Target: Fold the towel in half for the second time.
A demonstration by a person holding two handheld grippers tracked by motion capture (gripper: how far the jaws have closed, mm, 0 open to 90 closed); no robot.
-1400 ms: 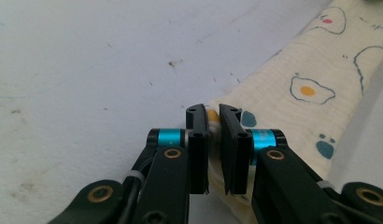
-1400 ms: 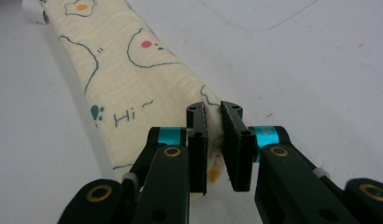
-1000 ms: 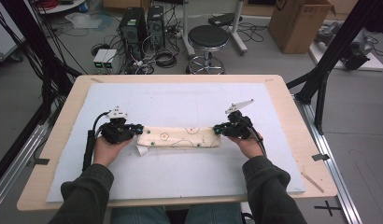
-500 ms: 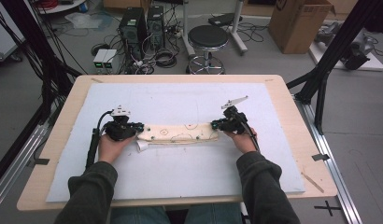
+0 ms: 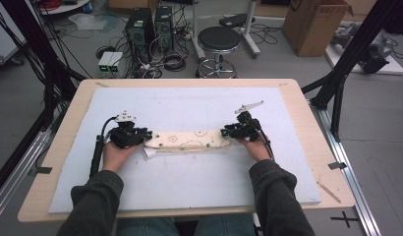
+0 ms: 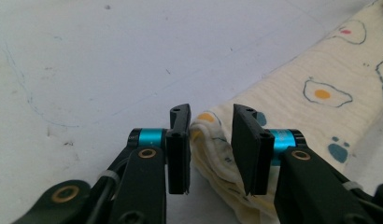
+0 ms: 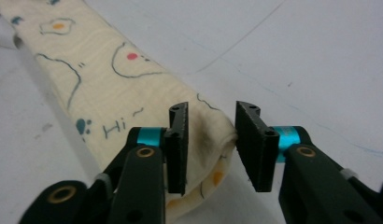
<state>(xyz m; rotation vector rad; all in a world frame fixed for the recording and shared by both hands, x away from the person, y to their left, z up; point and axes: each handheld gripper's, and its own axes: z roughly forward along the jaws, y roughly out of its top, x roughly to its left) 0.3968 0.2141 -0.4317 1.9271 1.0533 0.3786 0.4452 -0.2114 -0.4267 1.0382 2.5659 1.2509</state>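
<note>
- The folded cloth (image 5: 187,141), cream with fried-egg drawings, lies as a long narrow strip across the middle of the table (image 5: 307,162), on the white sheet (image 5: 189,182), running from left to right a little nearer the front edge than the back
- A small white tab (image 5: 149,154) pokes out from under its front edge near the left end
- The left gripper (image 6: 209,154) sits at the strip's left end; its jaws have just been opening and now stand narrowly apart, with the rolled end of the cloth between them but no longer pinched flat
- The right gripper (image 7: 210,149) mirrors it at the right end: jaws just opened to a narrow gap, the folded corner resting against the left pad (image 7: 179,154), the other pad clear of it
- Step in hand, as I judge it: letting go of both ends after laying the fold down
- To do it well, open both grippers a touch more before pulling away, so no pad drags a layer along
- Draw each gripper straight outward along the strip's length, low and level, both together, so the fold stays straight
- Watch the left end, where the layers look bulkier and may spring open
</note>
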